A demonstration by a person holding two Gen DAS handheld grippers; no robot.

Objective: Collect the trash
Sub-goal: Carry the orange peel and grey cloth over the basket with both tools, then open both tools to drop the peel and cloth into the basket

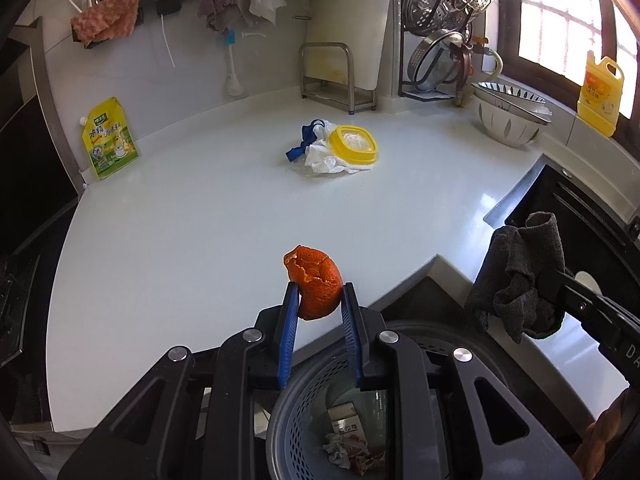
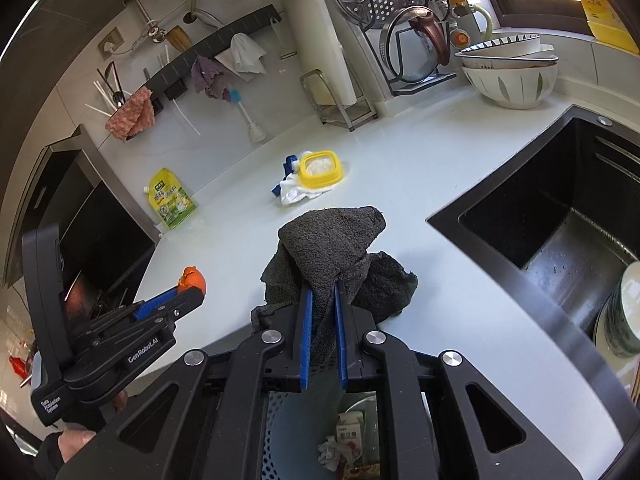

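The left tool [image 1: 319, 288] is clamped on an orange peel [image 1: 316, 282] above the tabletop's [image 1: 200, 220] front edge. The right tool [image 2: 320, 288] is clamped on a dark cloth [image 2: 332, 248], over a bin [image 2: 288, 420].

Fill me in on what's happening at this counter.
A person is clearing trash with two handheld grippers. The left gripper pinches an orange peel at the counter's front edge, above the perforated bin, which already holds scraps. The right gripper is clamped on a dark cloth. A yellow lid with crumpled wrappers remains on the counter.
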